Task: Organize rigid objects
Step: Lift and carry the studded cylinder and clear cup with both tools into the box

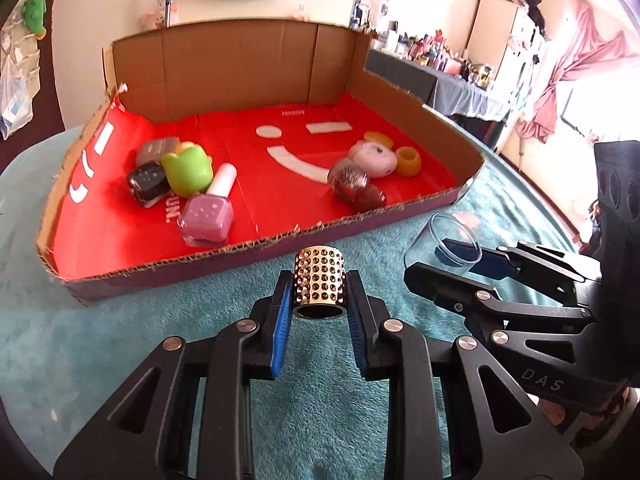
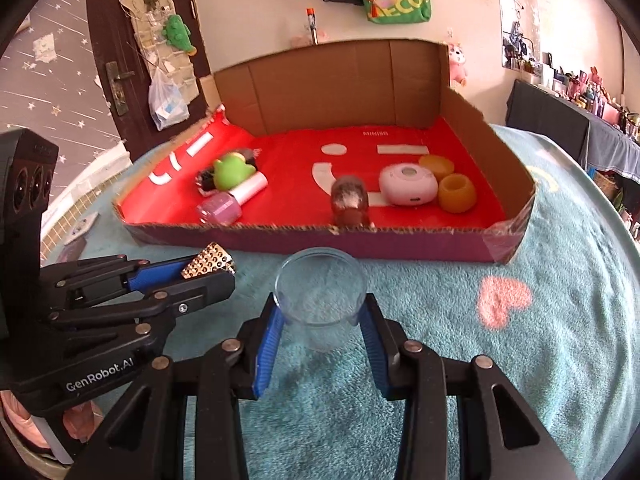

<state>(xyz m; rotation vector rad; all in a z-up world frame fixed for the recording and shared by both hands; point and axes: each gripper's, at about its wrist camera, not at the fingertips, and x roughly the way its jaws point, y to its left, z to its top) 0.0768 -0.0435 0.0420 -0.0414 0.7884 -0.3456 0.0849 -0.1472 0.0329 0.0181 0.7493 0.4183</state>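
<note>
One gold studded metal tube (image 1: 319, 280), its long axis pointing toward the shallow red-lined cardboard box (image 1: 248, 246), is clamped in the left gripper (image 1: 318, 300) jaws. One clear plastic cup (image 2: 320, 292), upright, sits gripped in the right gripper (image 2: 322, 316) jaws. Roughly nine small items lie inside the box.

My two wrist fisheyes, close, angled down over tabletop (image 1: 120, 360), both facing shared cardboard tray (image 2: 460, 88), each catching the other hand-held gripper.

The right gripper (image 2: 320, 312) has its jaws closed on a clear plastic cup (image 2: 321, 296) over the teal blanket (image 2: 520, 360). Left of it, the left gripper (image 2: 218, 270) pinches a studded gold cylinder (image 2: 208, 265) before the red-lined cardboard tray (image 2: 360, 236).
</note>
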